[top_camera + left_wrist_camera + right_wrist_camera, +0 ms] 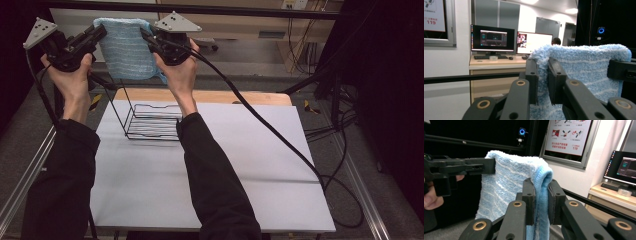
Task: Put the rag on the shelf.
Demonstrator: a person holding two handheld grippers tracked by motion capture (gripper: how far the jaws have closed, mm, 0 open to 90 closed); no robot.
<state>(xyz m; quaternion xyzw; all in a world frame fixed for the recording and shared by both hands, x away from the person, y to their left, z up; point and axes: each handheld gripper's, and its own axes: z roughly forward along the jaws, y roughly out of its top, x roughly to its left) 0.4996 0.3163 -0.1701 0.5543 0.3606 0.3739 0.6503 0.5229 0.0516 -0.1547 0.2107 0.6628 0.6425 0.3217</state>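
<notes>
Our right gripper (541,202) has its jaws pinched on the folded edge of the light blue towel (506,187). Beyond our fingers, to their left, the left gripper (489,166) clamps the towel's far corner.

I see black long sleeves (215,185) on both forearms, cuffs ending at the wrists; my left gripper (97,32) and right gripper (145,36) are matte black, each topped by a grey three-cornered plate (177,22) dotted with small dark marks; a thick black cable (270,130) trails from the right one; up close, the jaw arms carry brass-ringed pivots (479,225) and small screw holes; the pads (532,80) are blocky, black, rectangular.
</notes>
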